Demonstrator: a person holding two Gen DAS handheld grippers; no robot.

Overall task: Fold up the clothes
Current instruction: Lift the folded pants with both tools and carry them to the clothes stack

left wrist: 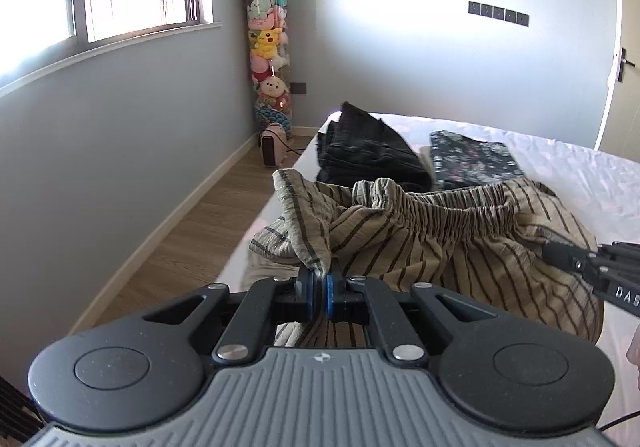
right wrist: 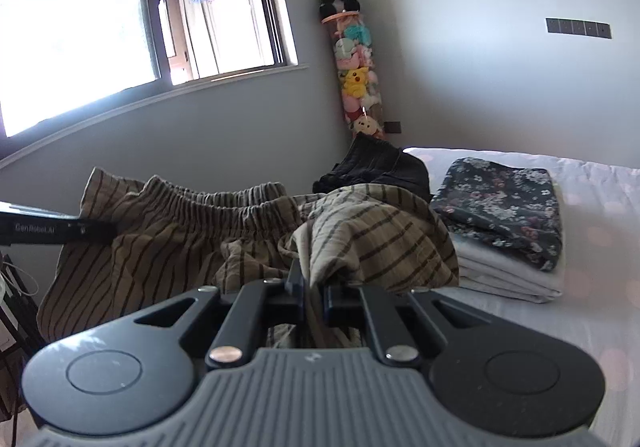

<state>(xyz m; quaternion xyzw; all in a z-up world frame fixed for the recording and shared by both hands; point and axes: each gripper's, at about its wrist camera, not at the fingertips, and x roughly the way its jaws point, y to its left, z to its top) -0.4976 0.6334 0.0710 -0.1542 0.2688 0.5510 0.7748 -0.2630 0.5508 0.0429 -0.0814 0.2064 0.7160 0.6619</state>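
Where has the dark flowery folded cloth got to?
The flowery folded cloth lies on top of a white folded pile on the bed, on the right of the right view, beside the striped trousers.

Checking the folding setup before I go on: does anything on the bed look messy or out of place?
Only the black garment: it lies crumpled near the bed's far corner, unlike the neatly folded floral piece beside it. The striped shorts are bunched, but both grippers hold them.

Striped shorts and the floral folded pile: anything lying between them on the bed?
In the left wrist view, a crumpled black garment lies between striped shorts and floral pile, beside the pile.
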